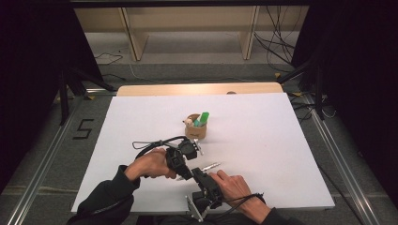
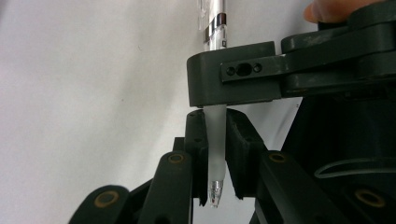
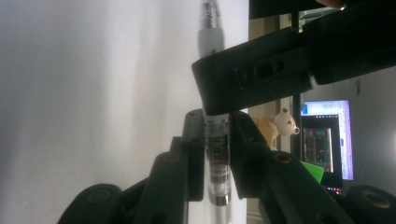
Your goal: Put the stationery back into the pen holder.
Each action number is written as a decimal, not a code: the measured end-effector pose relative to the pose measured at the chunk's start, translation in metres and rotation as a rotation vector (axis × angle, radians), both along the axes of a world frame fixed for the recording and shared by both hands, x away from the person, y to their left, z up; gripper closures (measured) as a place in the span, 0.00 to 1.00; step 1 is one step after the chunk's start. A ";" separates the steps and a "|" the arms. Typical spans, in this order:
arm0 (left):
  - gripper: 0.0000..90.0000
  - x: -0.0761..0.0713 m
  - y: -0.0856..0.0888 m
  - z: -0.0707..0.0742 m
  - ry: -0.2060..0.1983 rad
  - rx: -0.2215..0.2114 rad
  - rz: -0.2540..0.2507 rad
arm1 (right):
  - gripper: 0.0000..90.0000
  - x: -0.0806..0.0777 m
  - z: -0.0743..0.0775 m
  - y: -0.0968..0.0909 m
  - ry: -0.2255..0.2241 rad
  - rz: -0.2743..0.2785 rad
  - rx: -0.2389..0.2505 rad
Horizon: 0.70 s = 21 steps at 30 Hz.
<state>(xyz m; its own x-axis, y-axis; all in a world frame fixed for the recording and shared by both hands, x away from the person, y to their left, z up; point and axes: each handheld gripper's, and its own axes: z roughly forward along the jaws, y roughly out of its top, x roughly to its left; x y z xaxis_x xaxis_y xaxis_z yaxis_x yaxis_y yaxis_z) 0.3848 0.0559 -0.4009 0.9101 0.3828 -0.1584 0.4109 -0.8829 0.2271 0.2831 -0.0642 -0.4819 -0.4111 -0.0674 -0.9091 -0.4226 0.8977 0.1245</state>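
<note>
Item: pen (image 1: 211,166), clear barrel with silver band, frosted grip and metal tip. Location: near centre of the white table sheet (image 1: 281,140), held just above it between the two grippers, lying roughly level, one end pointing right and slightly far.

Left gripper (image 1: 184,165): held in the person's left hand (image 1: 148,165), near centre-left of the sheet. In the left gripper view its two black jaws are clamped on the pen's frosted grip section (image 2: 215,144), the metal tip (image 2: 215,192) protruding toward the camera past the pads. Cable loops away to the far left on the sheet.

Right gripper (image 1: 199,174): held in the person's right hand (image 1: 234,185), just near and right of the left gripper, the two touching or almost touching. In the right gripper view its jaws are pressed together on the clear barrel (image 3: 217,154), printed markings visible between the pads; the left gripper's jaw crosses the pen just beyond.

Item: small brown holder (image 1: 195,130), standing upright on the sheet, far of both grippers and apart from them. Contents: a green marker (image 1: 203,118) and a small bear figure (image 1: 188,122), both projecting above the rim.

Surroundings: wooden table edge at the far side of the sheet; grey floor beyond.
</note>
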 end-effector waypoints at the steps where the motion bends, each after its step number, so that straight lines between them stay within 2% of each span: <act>1: 0.88 0.000 0.000 0.000 -0.001 0.000 -0.001 | 0.88 0.000 0.000 0.000 -0.001 0.001 -0.003; 5: 0.86 0.001 0.003 0.002 0.008 -0.019 -0.005 | 0.88 0.000 0.000 0.000 0.002 0.002 0.007; 7: 0.76 0.001 0.005 0.003 0.011 -0.023 -0.002 | 0.88 0.000 0.000 -0.001 0.003 0.000 0.003; 9: 0.72 0.001 0.007 0.006 0.010 -0.040 0.004 | 0.88 -0.001 -0.001 -0.002 0.018 -0.018 0.010; 11: 0.63 0.000 0.011 0.009 -0.008 -0.047 0.008 | 0.88 0.001 0.000 -0.003 0.006 0.002 -0.001; 12: 0.61 0.000 0.013 0.011 -0.011 -0.053 0.014 | 0.88 0.001 0.000 -0.004 0.010 -0.010 0.006; 16: 0.51 0.000 0.026 0.016 -0.033 -0.094 0.047 | 0.88 0.004 0.002 -0.011 0.014 -0.018 0.020; 21: 0.42 0.004 0.040 0.015 -0.046 -0.143 0.114 | 0.88 0.010 0.007 -0.021 0.048 -0.053 0.068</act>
